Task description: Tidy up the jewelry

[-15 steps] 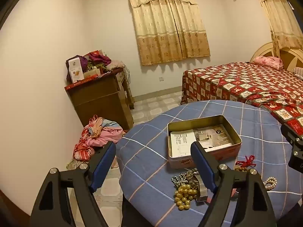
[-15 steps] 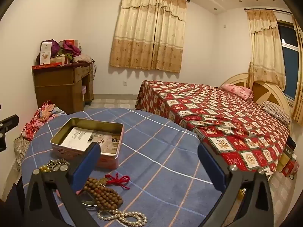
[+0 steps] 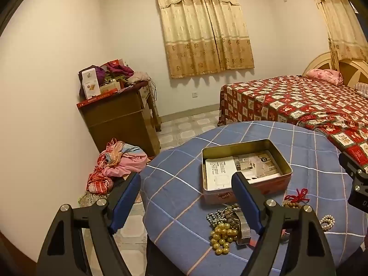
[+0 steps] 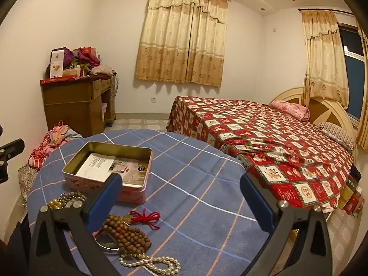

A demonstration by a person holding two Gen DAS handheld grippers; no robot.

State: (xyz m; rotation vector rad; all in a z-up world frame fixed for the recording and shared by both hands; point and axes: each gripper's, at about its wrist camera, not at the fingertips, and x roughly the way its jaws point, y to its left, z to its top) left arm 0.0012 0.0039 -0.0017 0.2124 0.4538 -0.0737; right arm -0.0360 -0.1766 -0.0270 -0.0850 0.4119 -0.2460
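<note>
You had plain white walls (image 4: 243, 53), beige patterned curtains (image 4: 181, 46) drawn, warm ceiling spotlights lit. Dark wooden cabinet (image 3: 119, 124) stood left against the wall, clothes heaped beside it on the tiled floor (image 3: 184, 126). Bed with red patchwork cover (image 4: 264, 133) was right.

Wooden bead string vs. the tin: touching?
Apart. The right wrist view shows blue tablecloth between the wooden bead string and the tin; the red tassel lies in that gap.
</note>
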